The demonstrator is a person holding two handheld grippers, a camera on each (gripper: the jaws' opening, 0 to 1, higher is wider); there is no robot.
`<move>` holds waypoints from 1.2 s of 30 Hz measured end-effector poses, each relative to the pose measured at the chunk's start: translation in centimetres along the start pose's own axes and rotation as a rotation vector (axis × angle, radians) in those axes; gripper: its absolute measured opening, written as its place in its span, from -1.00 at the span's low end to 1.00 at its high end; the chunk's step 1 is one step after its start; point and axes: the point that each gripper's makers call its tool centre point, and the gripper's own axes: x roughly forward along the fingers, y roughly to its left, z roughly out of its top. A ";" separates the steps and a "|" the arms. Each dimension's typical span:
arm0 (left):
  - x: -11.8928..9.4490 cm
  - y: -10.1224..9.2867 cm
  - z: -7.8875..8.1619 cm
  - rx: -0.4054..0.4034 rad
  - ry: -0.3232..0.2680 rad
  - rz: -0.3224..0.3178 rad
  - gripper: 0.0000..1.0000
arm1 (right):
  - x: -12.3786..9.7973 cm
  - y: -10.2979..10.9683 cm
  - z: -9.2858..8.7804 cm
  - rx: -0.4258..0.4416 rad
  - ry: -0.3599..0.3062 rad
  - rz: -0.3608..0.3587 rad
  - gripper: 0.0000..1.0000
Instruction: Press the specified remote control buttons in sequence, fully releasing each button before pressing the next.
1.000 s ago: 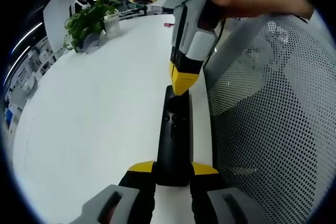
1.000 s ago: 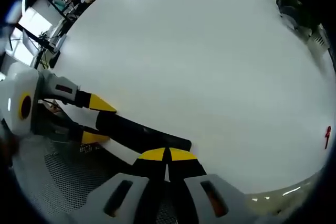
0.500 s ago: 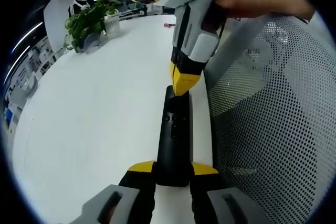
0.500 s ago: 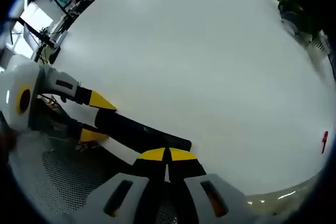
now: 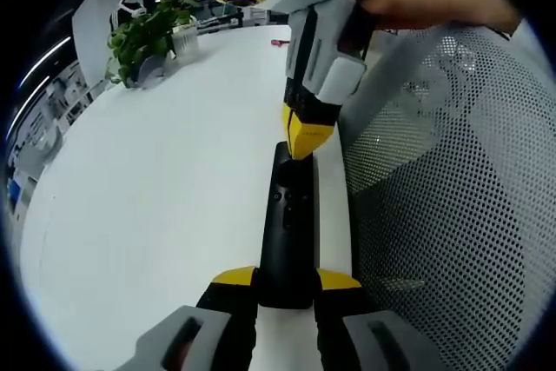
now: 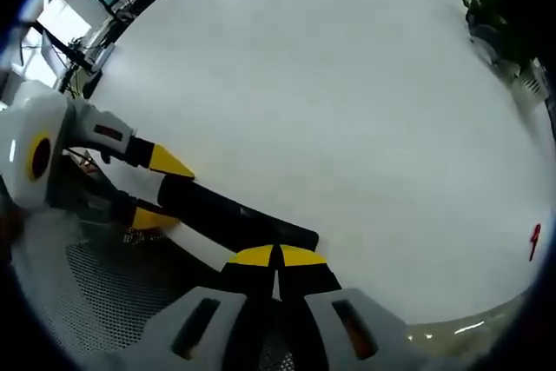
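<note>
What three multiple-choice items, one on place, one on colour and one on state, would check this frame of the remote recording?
1. Where does the black remote lie?
A. near the edge of the white table, by the mesh chair
B. beside the potted plant
C. on the chair seat

2. What colour are the tips of the grippers?
A. red
B. yellow
C. green

3. How does the left gripper stand?
A. wide open over bare table
B. shut on the plant
C. closed on the near end of the remote

Answers: 1 A, the remote runs along the edge next to the mesh. 2 B, both pairs of tips are yellow. 3 C, its jaws flank the remote's near end, while the right gripper, jaws together, points at the far end.
</note>
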 end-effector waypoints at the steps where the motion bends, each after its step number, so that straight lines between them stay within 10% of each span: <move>1: 0.0 0.0 0.0 0.000 0.000 0.000 -0.51 | 0.0 0.0 0.0 -0.001 0.000 -0.001 -1.00; 17: 0.0 0.0 0.0 -0.002 -0.004 0.002 -0.50 | -0.1 0.3 -0.1 -0.138 0.008 -0.050 -1.00; 36: 0.1 0.0 0.1 -0.001 -0.007 0.006 -0.50 | -0.8 -0.6 0.2 0.066 -0.025 0.010 -1.00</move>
